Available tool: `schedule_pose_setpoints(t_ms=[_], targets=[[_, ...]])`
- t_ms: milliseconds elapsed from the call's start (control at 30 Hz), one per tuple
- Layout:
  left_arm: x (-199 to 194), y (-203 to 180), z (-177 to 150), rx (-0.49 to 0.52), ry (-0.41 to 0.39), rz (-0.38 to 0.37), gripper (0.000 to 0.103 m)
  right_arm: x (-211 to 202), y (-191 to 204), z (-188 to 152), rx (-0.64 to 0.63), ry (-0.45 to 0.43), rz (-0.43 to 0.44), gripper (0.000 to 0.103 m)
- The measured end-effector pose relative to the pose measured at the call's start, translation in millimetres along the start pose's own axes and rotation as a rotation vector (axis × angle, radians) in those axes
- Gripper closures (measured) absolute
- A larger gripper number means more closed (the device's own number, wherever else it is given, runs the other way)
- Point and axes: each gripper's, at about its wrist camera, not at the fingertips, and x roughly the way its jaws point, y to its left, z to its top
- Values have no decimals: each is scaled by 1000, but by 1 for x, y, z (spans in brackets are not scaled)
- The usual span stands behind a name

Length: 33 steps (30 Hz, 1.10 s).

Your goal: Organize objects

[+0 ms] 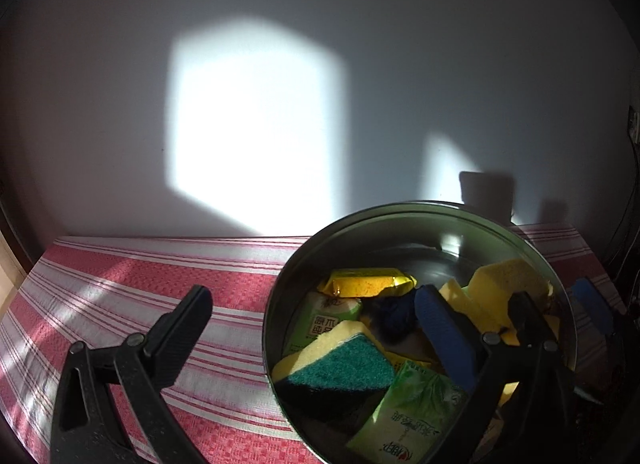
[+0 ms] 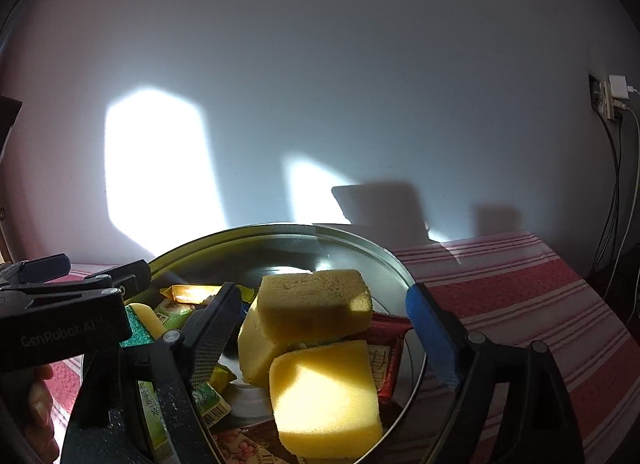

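A round metal tin (image 1: 280,296) (image 2: 384,260) on the striped tablecloth holds several things: a yellow-and-green sponge (image 1: 340,364), green tissue packs (image 1: 408,416), a yellow snack pack (image 1: 368,284), and yellow sponges (image 2: 320,304) (image 2: 324,396). My left gripper (image 1: 312,328) is open and empty, its left finger outside the tin's left wall, its blue-padded right finger (image 1: 444,336) inside over the items. My right gripper (image 2: 320,324) is open, its fingers on either side of the yellow sponges, and it grips nothing. The left gripper (image 2: 84,284) also shows at the tin's left rim in the right wrist view.
The red-and-white striped cloth (image 1: 132,288) (image 2: 520,296) covers the table up to a white wall with sunlit patches. A wall socket with a charger and cables (image 2: 616,99) hangs at the right. A red snack wrapper (image 2: 388,364) lies under the sponges.
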Motion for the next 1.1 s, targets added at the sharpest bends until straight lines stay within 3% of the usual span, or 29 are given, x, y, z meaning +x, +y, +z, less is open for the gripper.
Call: schedule_pose_setpoints(t_ms=[233, 367, 700, 1100], targets=[[-16, 17, -14, -38, -111, 46, 0, -10, 8, -1, -48, -40, -28, 17], [-20, 29, -18, -69, -127, 38, 0, -12, 3, -2, -27, -40, -37, 16], [-26, 16, -50, 21, -184, 34, 0, -32, 2, -8, 0, -95, -79, 16], [-42, 11, -63, 25, -221, -4, 0, -53, 5, -16, 12, -123, -105, 16]])
